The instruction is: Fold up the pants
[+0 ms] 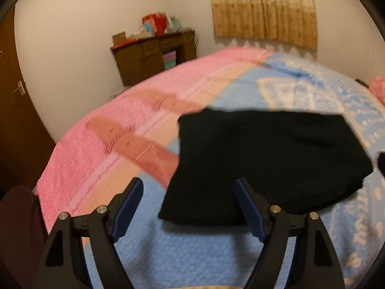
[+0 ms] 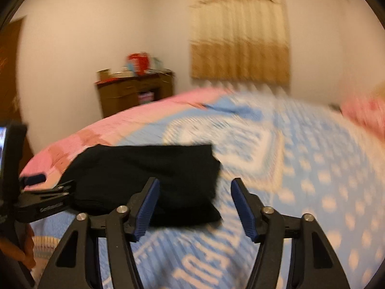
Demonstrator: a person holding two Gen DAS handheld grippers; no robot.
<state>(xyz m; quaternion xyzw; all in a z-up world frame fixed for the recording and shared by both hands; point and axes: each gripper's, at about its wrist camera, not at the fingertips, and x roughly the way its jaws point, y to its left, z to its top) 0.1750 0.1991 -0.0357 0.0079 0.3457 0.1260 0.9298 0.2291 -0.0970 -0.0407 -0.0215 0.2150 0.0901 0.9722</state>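
The black pants (image 1: 267, 161) lie folded into a compact rectangle on the blue and pink bedspread (image 1: 168, 248). My left gripper (image 1: 189, 192) is open and empty, just in front of the pants' near left corner. In the right wrist view the folded pants (image 2: 149, 178) lie ahead and to the left. My right gripper (image 2: 195, 196) is open and empty, near their right front corner. The left gripper (image 2: 45, 198) shows at the left edge of that view, beside the pants' left end.
A brown wooden cabinet (image 1: 154, 57) with boxes on top stands against the far wall. A beige curtain (image 1: 262, 9) hangs behind the bed. A brown door (image 1: 14, 110) is at the left. A pink pillow (image 2: 365, 113) lies at the far right.
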